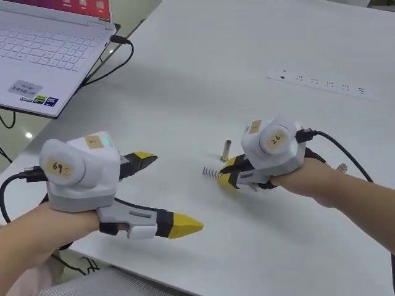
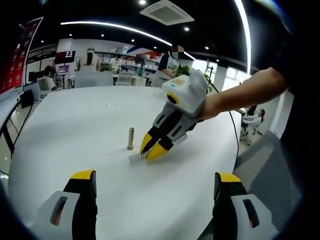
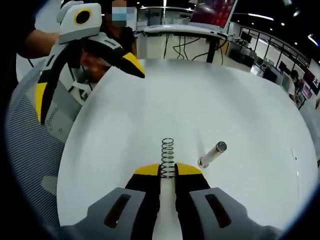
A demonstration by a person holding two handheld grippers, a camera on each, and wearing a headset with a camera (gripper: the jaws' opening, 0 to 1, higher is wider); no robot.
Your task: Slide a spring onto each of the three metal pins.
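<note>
Head view: the right gripper (image 1: 229,174) is clamped on one end of a spring (image 1: 211,172). The spring sticks out low along the desk (image 1: 210,68), near an upright metal pin (image 1: 226,150) that stands about midway between the near and far edges. I judge it is gripped by the end so that the free coils stay open to go over the pin's top. The left gripper (image 1: 165,192) hovers by the near edge with its jaws wide apart and nothing between them. It looks ready to steady the pin. A laptop (image 1: 49,43) sits at the far left corner and a power strip (image 1: 321,83) lies toward the far right edge. A small metal piece (image 1: 341,167) behind the right wrist may be a second pin, but it is too small to tell.

Left gripper view: the spring's free end lies just beside the pin's foot, apart from it.

Right gripper view: the jaws are shut together on the spring's nearest coils, with the pin just to one side.

Count: one spring, one certain pin, and two grippers. No pin wears a spring yet.
</note>
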